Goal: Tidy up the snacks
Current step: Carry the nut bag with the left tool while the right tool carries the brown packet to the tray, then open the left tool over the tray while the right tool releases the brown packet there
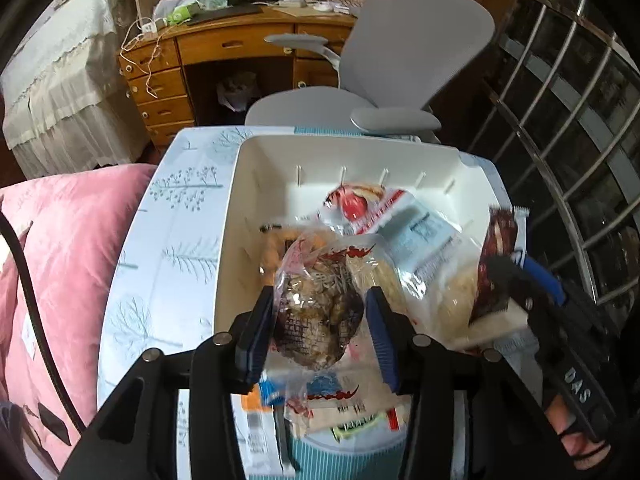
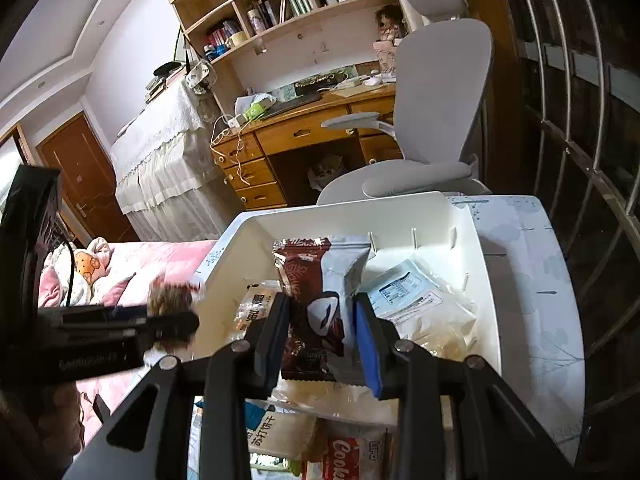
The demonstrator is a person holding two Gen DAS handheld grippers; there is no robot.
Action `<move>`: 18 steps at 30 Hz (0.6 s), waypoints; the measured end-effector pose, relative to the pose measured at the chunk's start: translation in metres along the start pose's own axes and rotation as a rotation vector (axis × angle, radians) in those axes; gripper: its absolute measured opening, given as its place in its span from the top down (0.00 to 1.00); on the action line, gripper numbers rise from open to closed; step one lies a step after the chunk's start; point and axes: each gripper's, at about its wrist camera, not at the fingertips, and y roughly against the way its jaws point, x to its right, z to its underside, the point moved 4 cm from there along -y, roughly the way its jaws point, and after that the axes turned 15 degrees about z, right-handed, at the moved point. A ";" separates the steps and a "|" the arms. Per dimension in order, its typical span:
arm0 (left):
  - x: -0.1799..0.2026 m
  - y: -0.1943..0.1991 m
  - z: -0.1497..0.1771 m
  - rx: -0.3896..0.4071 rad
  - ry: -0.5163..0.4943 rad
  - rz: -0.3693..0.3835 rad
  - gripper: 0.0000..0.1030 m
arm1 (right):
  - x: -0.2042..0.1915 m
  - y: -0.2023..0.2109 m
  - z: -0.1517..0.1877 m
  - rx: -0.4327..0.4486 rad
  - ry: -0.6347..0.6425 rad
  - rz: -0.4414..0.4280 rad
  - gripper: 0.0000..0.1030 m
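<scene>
The white bin [image 1: 360, 152] looks like smooth, matt plastic. The clear snack bag [image 1: 320, 304] in the left hand-held gripper [image 1: 320, 320] is glossy, crinkled film, and the brown-and-white packet [image 2: 320, 312] in the right hand-held gripper [image 2: 322, 332] is shiny foil-like wrap, though glare makes that hard to judge. Both hand-held grippers are matt black plastic with ribbed blue pads [image 1: 382, 336] and bright metal pins. The tabletop [image 1: 168, 240] wears a smooth printed covering. The pink quilt [image 1: 68, 248] is soft plush cloth; the desk [image 2: 304, 132] is varnished wood.
</scene>
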 end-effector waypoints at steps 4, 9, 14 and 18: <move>-0.007 -0.001 -0.001 0.015 0.028 -0.036 0.27 | 0.003 -0.012 0.004 -0.057 -0.011 -0.019 0.65; -0.017 -0.002 0.008 -0.017 0.042 -0.073 0.27 | 0.007 -0.018 0.006 -0.083 -0.045 -0.032 0.56; -0.025 0.003 0.023 -0.045 0.056 -0.087 0.25 | 0.009 -0.020 0.009 -0.104 -0.043 -0.015 0.56; -0.032 0.010 0.042 -0.083 0.049 -0.102 0.25 | 0.011 -0.016 0.014 -0.116 -0.058 -0.021 0.56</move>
